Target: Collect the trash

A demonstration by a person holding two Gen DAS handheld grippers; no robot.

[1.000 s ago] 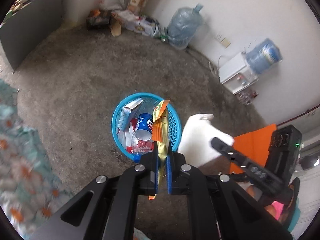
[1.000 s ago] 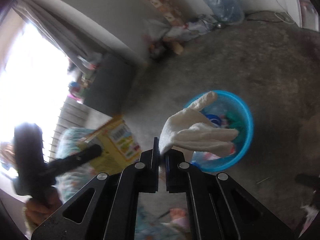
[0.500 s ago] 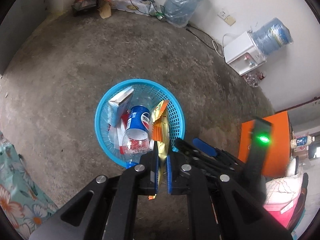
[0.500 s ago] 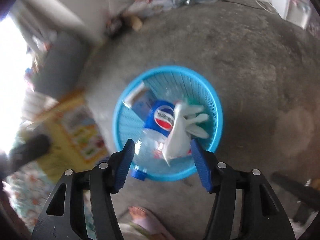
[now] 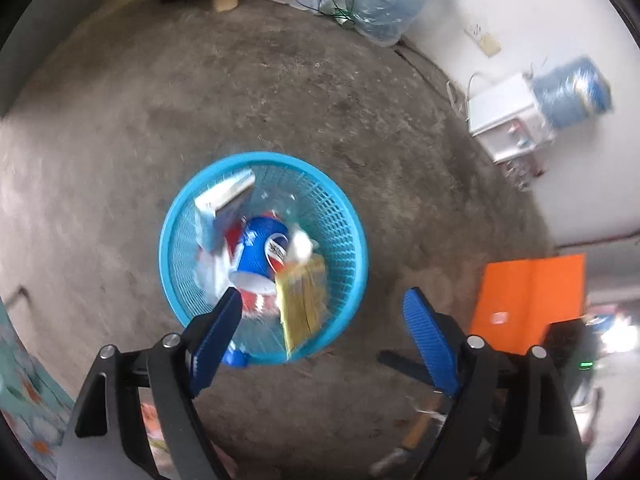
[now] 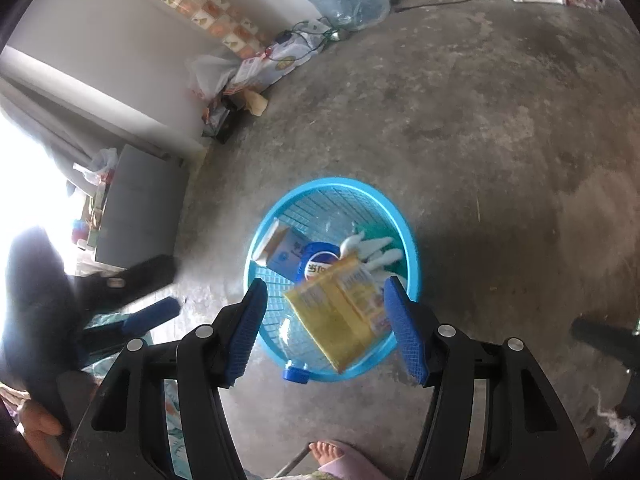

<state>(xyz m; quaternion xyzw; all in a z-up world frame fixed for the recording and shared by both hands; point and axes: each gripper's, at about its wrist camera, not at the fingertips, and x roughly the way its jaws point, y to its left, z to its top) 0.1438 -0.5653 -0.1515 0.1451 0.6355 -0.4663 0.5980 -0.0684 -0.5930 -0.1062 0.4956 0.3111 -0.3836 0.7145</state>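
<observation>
A blue mesh basket stands on the concrete floor; it also shows in the right wrist view. It holds a Pepsi bottle, a small carton, a white glove and a yellow snack wrapper, which also shows in the right wrist view. My left gripper is open and empty above the basket's near rim. My right gripper is open and empty above the same basket.
Large water bottles stand by the back wall beside bags and boxes. A white dispenser stands on the right and an orange panel lies near it. A grey cabinet is on the left. A bare foot is below the right gripper.
My right gripper opened and dropped the white glove into the basket. My left gripper then opened and the yellow wrapper fell into the basket. Both grippers moved over the basket.
</observation>
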